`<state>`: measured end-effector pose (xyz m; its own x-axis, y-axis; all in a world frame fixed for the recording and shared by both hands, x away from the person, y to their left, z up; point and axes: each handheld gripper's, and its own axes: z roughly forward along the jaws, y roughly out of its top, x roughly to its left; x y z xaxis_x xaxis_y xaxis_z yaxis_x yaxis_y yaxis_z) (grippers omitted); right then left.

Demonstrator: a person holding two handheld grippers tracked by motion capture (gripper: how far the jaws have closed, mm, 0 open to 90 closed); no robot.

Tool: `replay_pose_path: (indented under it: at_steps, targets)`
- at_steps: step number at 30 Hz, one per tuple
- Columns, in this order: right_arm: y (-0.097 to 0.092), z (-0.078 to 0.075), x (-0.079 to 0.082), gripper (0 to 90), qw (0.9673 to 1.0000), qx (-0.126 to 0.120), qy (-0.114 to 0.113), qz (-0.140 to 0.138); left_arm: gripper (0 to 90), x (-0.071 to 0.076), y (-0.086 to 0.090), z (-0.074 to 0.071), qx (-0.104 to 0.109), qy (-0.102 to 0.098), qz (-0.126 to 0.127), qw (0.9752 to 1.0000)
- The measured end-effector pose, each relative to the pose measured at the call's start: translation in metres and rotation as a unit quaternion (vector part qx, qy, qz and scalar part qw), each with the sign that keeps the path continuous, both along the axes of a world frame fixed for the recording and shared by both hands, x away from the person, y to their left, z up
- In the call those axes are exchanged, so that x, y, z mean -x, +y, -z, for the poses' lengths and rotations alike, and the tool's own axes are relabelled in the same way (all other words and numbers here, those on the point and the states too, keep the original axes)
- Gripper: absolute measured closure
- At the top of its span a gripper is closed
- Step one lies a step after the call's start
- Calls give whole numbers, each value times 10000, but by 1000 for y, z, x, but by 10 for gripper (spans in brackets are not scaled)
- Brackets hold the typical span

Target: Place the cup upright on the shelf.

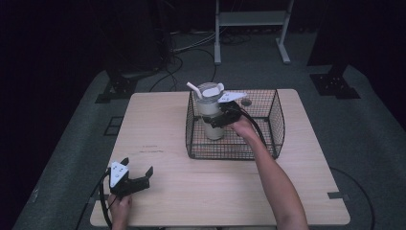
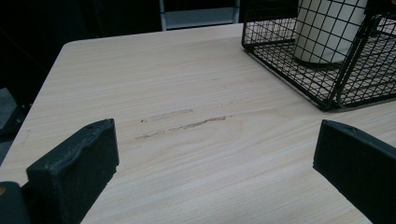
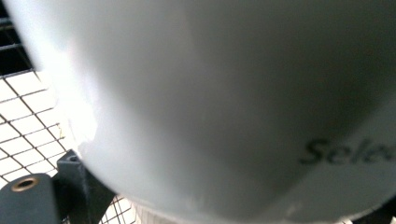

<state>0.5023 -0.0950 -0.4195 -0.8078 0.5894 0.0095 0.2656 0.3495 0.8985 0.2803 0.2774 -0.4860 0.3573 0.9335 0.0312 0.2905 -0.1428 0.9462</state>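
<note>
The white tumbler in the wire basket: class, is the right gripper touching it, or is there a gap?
Touching. In the right gripper view, the white tumbler presses straight against the right gripper, no gap showing; the high view shows them meeting inside the wire basket.

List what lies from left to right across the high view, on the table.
Left gripper near the table's front left corner → white cup with a straw standing in the wire basket → right gripper against the cup → the wire basket's right wall.
</note>
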Motion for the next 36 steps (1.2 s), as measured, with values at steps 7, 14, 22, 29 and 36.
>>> replay_pose_path:
  at_steps: [7, 14, 22, 29, 36]
  targets:
    - [-6, 3, -1, 79, 9999, -64, -29, -139, 0, 0, 0, 0, 6, -2, 0, 10000]
    - [-15, 6, -1, 78, 9996, -207, 19, -169, 0, 0, -1, 0, -30, -5, 4, 10000]
    - [-20, 6, 1, 77, 9996, -125, -3, -253, 0, 0, -1, 0, -31, -7, 3, 10000]
    - [-27, 6, 4, 77, 9996, -92, -11, -263, 0, 0, -1, 0, -51, -5, 6, 10000]
    - [-31, 5, 7, 76, 9995, -33, -12, -298, 0, 0, -1, 0, -58, -2, 4, 10000]
